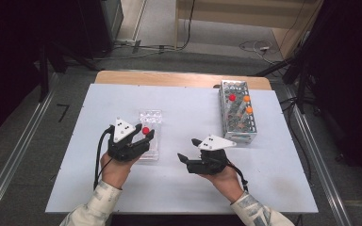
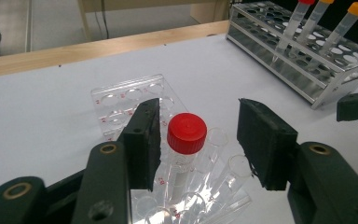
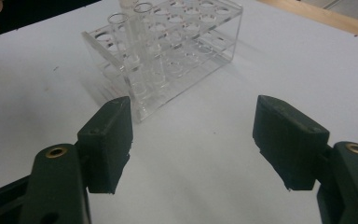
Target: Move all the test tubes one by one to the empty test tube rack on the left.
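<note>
**Red-capped tube stands in the clear rack between parted jaws**

We take the clear acrylic rack [image 1: 150, 134] as our landmark; it sits left of the middle of the white table [image 1: 188, 188], with bare board on every side of it and the widest free stretch toward the person's edge.

At the rack's near end we see the left gripper [image 2: 198, 140]. Its jaws stand apart on either side of the red-capped tube [image 2: 185, 140]; one pad lies just beside the cap, the other is clear of it, and neither presses on it. The tube stands in a hole of the rack, its long axis close to upright, cap at the top, the clear body running down through the plates.

Right of the rack, across an open strip of table, the right gripper [image 3: 193, 140] points back toward it with jaws wide and nothing between them.

Farther right and well apart from the rack stands the metal tube rack [image 1: 238, 125], holding one red-capped and two orange-capped tubes [image 1: 248, 104]. Nothing lies between the two racks.
</note>
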A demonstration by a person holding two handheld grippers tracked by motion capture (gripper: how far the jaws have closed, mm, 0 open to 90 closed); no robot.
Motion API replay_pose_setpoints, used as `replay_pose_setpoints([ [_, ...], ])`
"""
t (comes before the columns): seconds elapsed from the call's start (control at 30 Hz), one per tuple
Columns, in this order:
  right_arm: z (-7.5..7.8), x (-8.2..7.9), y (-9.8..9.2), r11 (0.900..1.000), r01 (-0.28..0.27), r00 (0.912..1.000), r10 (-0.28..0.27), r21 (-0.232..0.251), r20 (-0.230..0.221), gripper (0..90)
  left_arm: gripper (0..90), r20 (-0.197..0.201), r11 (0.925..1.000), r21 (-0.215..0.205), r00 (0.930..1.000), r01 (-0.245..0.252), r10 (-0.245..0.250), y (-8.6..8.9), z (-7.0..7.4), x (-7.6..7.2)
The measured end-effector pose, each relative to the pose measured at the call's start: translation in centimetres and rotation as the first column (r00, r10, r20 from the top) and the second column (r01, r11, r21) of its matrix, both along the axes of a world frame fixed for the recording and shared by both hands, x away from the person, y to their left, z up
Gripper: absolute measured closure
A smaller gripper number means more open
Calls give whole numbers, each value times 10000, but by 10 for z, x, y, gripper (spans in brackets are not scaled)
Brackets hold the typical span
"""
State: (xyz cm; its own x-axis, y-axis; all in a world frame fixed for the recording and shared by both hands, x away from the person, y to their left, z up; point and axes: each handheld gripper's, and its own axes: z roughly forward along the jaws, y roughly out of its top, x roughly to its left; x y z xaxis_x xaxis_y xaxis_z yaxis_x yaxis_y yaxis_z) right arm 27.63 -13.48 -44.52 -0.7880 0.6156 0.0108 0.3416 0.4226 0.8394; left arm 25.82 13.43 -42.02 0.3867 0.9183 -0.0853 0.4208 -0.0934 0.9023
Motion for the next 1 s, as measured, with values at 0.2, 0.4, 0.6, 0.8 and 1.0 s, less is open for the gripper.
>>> replay_pose_setpoints([
  [0.2, 9, 7, -13, 9969, 777, 9963, -781, 116, 354, 274, 300, 282, 9980, -116, 9977, -616, 619, 3, 3, -2],
  [0.4, 14, 22, -35, 9801, 1978, 9780, -1983, 143, 644, 274, 247, 298, 9959, -281, 9957, -864, 872, 6, 5, -2],
  [0.6, 20, 39, -54, 9512, 3077, 9484, -3086, 244, 728, 280, 235, 302, 9950, -389, 9952, -918, 930, 7, 6, -1],
  [0.8, 24, 57, -66, 9147, 4011, 9121, -4038, 496, 712, 291, 236, 406, 9938, -646, 9948, -907, 934, 9, 10, -3],
  [1.0, 17, 80, -72, 8829, 4690, 8799, -4694, 239, 744, 345, 237, 425, 9939, -682, 9951, -864, 894, 8, 10, -4],
])
